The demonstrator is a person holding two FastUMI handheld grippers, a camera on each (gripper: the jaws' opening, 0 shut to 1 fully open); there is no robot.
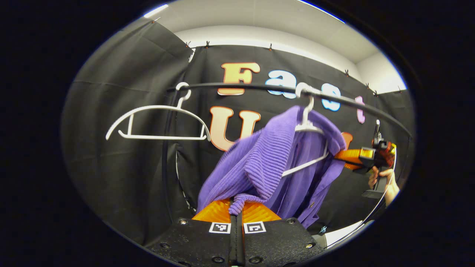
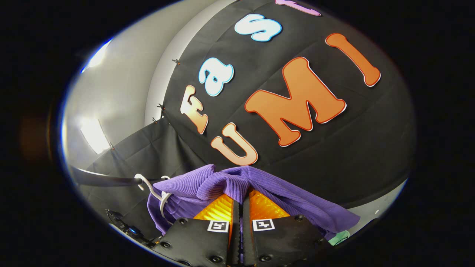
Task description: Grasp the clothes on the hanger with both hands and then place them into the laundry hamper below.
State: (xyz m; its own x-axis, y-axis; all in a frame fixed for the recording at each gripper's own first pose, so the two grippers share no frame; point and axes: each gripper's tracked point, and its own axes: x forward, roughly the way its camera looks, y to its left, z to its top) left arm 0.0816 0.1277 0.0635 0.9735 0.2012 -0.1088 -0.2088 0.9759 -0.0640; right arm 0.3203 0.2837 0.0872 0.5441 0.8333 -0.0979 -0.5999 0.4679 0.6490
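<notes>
A purple ribbed garment [image 1: 259, 163] hangs on a white hanger [image 1: 308, 126] from a black rail [image 1: 241, 86]. My left gripper [image 1: 237, 207] is shut on a fold of its left side, orange fingers pressed together with cloth between them. Farther right in the left gripper view, the right gripper [image 1: 356, 155] clamps the garment's other shoulder, held by a hand [image 1: 386, 181]. In the right gripper view, my right gripper [image 2: 240, 198] is shut on a bunched fold of the purple garment [image 2: 222, 181], with the white hanger [image 2: 156, 193] at its left.
An empty white hanger [image 1: 156, 124] hangs at the left end of the rail. A vertical black pole [image 1: 165, 159] stands below it. The rail [image 2: 100, 180] also runs along the left in the right gripper view. A pale floor strip [image 1: 341, 233] shows low right.
</notes>
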